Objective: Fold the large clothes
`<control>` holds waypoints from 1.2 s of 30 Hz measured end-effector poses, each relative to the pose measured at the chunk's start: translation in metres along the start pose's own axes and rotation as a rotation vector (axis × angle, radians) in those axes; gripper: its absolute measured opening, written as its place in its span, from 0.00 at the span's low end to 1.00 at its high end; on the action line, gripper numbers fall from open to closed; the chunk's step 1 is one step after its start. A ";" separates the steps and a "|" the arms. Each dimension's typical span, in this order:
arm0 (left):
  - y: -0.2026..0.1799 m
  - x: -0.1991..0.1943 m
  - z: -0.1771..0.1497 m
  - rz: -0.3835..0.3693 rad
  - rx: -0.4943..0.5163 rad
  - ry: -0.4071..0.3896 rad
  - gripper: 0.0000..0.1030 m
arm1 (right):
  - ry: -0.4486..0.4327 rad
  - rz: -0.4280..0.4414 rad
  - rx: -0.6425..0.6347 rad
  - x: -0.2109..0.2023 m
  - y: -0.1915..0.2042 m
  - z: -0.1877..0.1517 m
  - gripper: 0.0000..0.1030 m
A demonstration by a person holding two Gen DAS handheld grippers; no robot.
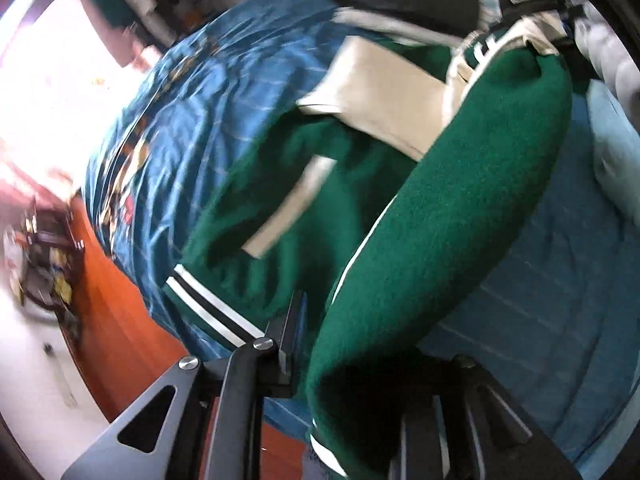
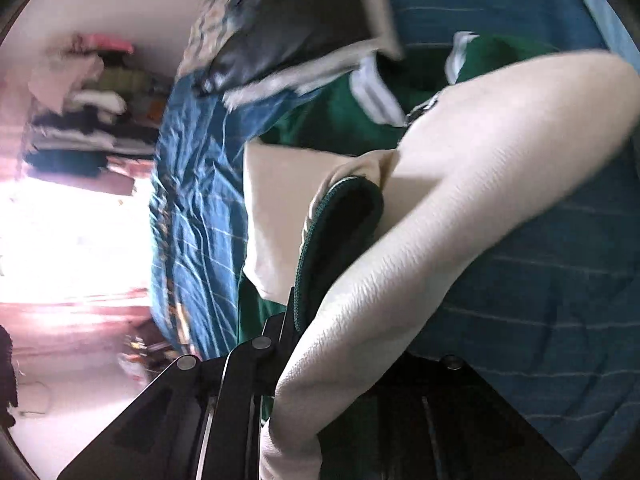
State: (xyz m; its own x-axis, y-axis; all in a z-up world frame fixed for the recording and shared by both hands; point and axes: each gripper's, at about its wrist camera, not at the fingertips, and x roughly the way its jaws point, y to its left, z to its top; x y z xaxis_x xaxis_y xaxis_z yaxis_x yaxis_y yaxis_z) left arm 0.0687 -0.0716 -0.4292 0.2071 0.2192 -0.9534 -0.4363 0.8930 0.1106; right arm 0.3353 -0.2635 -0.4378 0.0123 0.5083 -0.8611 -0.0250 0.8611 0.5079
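Over the blue bedspread (image 1: pixel 208 128) I see the green jacket (image 1: pixel 304 216), cream sleeves, striped hem, half lifted: left gripper (image 1: pixel 320 344) pinches green body, right gripper (image 2: pixel 304 320) pinches a cream sleeve (image 2: pixel 460 200).

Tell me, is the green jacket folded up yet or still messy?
Not folded yet. The green jacket hangs lifted in both grippers, its cream sleeve held up too, while the rest lies rumpled on the blue bedspread.

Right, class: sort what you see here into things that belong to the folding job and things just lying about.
Part of the job:
- green jacket with cream sleeve
- left tongs, shut on the jacket
- right tongs, shut on the sleeve

Just lying about:
- blue bedspread
- black bag
- clothes pile, blurred
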 end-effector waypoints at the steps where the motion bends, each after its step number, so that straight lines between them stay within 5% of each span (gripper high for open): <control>1: 0.014 0.009 0.006 -0.006 -0.026 0.012 0.20 | 0.010 -0.027 -0.012 0.016 0.025 0.007 0.16; 5: 0.079 0.055 0.025 -0.075 -0.136 0.097 0.21 | 0.082 -0.147 -0.067 0.107 0.119 0.030 0.16; 8: 0.135 0.095 0.029 -0.237 -0.318 0.183 0.24 | 0.152 -0.255 -0.108 0.172 0.150 0.035 0.21; 11: 0.188 0.118 0.022 -0.375 -0.536 0.230 0.43 | 0.191 -0.268 -0.088 0.214 0.169 0.046 0.45; 13: 0.221 0.113 0.014 -0.371 -0.611 0.185 0.64 | 0.205 -0.194 -0.074 0.224 0.179 0.054 0.65; 15: 0.247 0.101 0.004 -0.331 -0.642 0.139 0.73 | 0.227 -0.111 -0.072 0.223 0.180 0.055 0.66; 19: 0.265 0.091 -0.016 -0.295 -0.639 0.126 0.73 | 0.220 -0.039 -0.094 0.191 0.168 0.048 0.66; 24: 0.224 0.126 -0.039 -0.333 -0.604 0.247 0.73 | 0.169 -0.087 -0.059 0.149 0.127 0.022 0.66; 26: 0.207 0.140 -0.040 -0.267 -0.549 0.276 0.71 | 0.168 -0.109 -0.028 0.142 0.108 0.014 0.66; 27: 0.199 0.143 -0.039 -0.242 -0.529 0.256 0.52 | 0.165 -0.115 -0.017 0.144 0.104 0.013 0.66; 28: 0.195 0.141 -0.037 -0.243 -0.524 0.234 0.11 | 0.161 -0.120 -0.001 0.145 0.098 0.011 0.66; 34: 0.218 0.097 -0.011 -0.196 -0.562 0.078 0.00 | 0.158 -0.131 0.063 0.156 0.069 0.004 0.66; 36: 0.241 0.091 -0.002 -0.072 -0.545 0.006 0.00 | 0.160 -0.128 0.061 0.158 0.068 0.003 0.66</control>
State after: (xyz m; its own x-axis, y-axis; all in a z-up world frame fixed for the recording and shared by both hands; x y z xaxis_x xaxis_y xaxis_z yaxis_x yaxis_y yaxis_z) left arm -0.0194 0.1629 -0.4900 0.2488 0.1613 -0.9550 -0.8117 0.5727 -0.1147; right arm 0.3385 -0.1250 -0.5392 -0.1470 0.3902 -0.9089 0.0269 0.9201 0.3907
